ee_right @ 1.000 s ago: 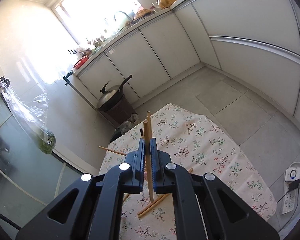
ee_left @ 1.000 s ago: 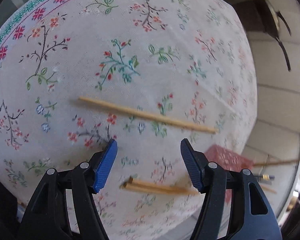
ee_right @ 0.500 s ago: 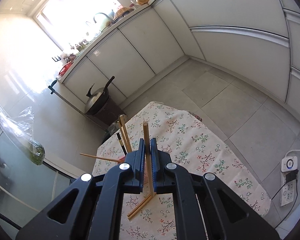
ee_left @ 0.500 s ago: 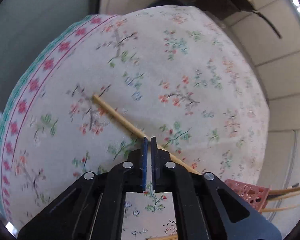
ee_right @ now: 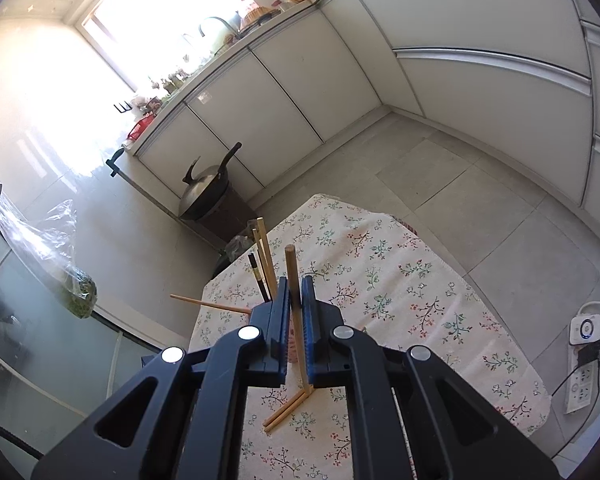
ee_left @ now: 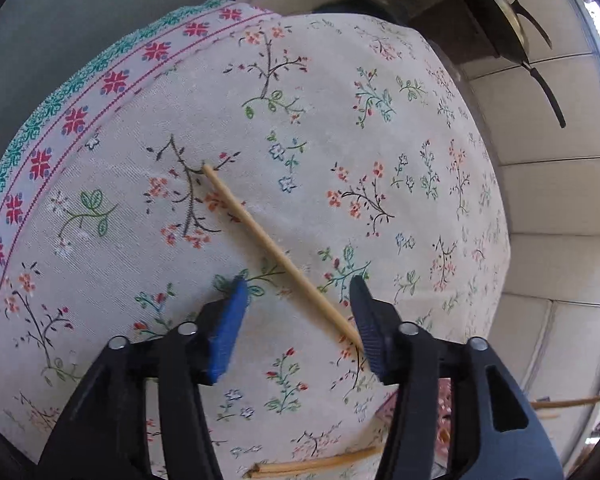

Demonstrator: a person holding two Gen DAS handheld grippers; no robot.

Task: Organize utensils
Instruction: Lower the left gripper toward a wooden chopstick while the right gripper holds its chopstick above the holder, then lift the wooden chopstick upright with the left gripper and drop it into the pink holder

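Chopsticks, one by one! Left hand-held gripper (ee_left: 296, 320) has just been opening and now hangs spread over a loose chopstick (ee_left: 278, 254) flat on the floral bench (ee_left: 380, 152), which crosses between the jaws and looks to brush the right one. Right hand-held gripper (ee_right: 296, 312) pinches an upright chopstick (ee_right: 293, 276) beside the pink holder (ee_right: 290, 344). Next: straddle squarely, then close.
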